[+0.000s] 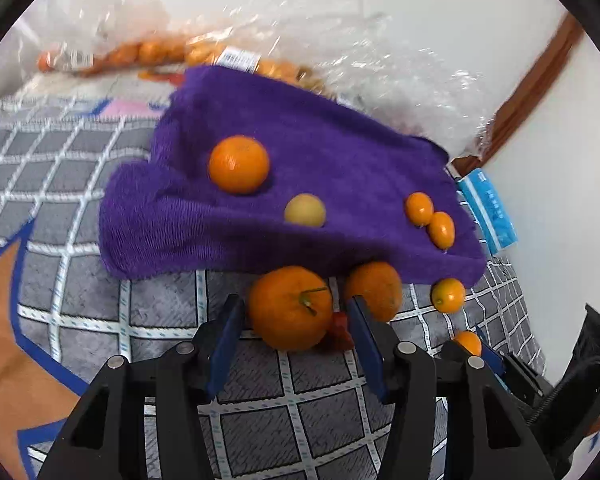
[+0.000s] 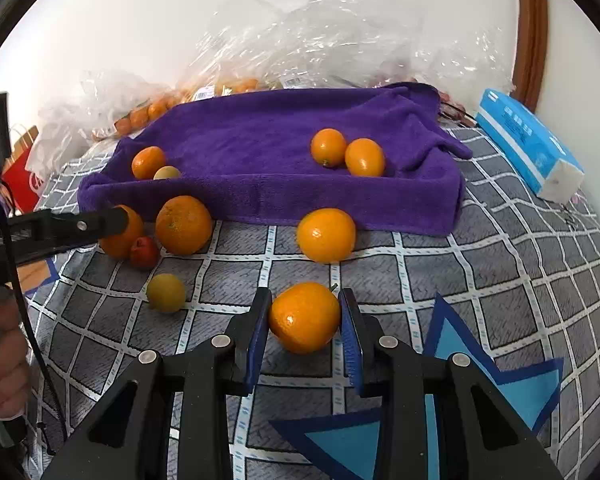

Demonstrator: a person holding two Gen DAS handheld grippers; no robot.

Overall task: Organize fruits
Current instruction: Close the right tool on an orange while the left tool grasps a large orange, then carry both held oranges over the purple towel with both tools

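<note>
From the left wrist, 4 fruits lay on the purple towel (image 1: 300, 152): 1 orange (image 1: 239, 164), 1 pale yellow-green fruit (image 1: 305, 210) and 2 kumquats (image 1: 430, 218) touching each other near the towel's right edge. That much looked sorted. Off the towel, on the checked cover (image 1: 140, 304), a stemmed orange (image 1: 290, 307) sat between the fingers of the left gripper (image 1: 294, 312). The jaws stood apart with a gap on the left side, so it was not clamped. A small red fruit (image 1: 342, 330) touched that orange, a second orange (image 1: 374, 290) lay just behind the right finger, and another kumquat (image 1: 448, 295) sat at the towel's corner.

From the right wrist, the right gripper (image 2: 305, 316) was closed around a kumquat-like orange fruit (image 2: 304, 318), both pads pressing its sides, low over the cover and short of the towel. Another loose orange fruit (image 2: 326, 234) lay against the towel's front fold, and a yellow-green fruit (image 2: 166, 293) lay alone on the cover. A clear bag of kumquats (image 2: 152, 112) sat behind the towel.

By my count about 7 loose fruits remained against 4 placed, so the job seemed less than half done.
</note>
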